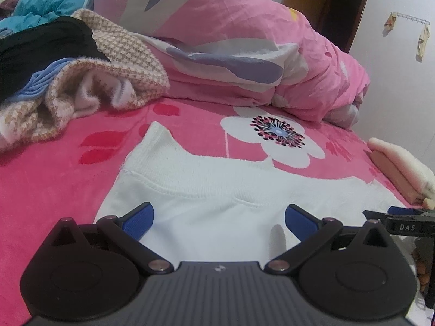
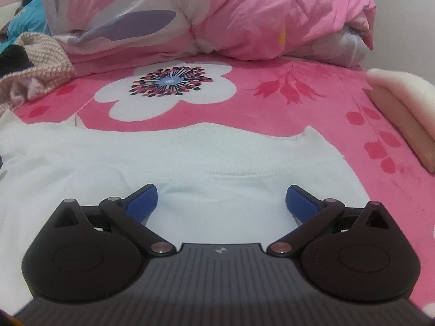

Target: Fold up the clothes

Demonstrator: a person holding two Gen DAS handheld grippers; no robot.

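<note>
The left tongs stood released, blue pads spread wide over the white knitted garment, which lay flat on the pink flower-printed bed sheet right under and ahead of them. The right tongs were likewise released, nothing between the pads, above the same garment's ribbed hem. A folded cream-and-peach cloth lay to their right; a crumpled pink quilt sat beyond, a beige houndstooth garment far left.

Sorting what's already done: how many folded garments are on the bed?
1 clearly folded: a pale peach garment stack at the bed's right edge. The white knit sweater lies spread flat; the left heap may hide more.
</note>
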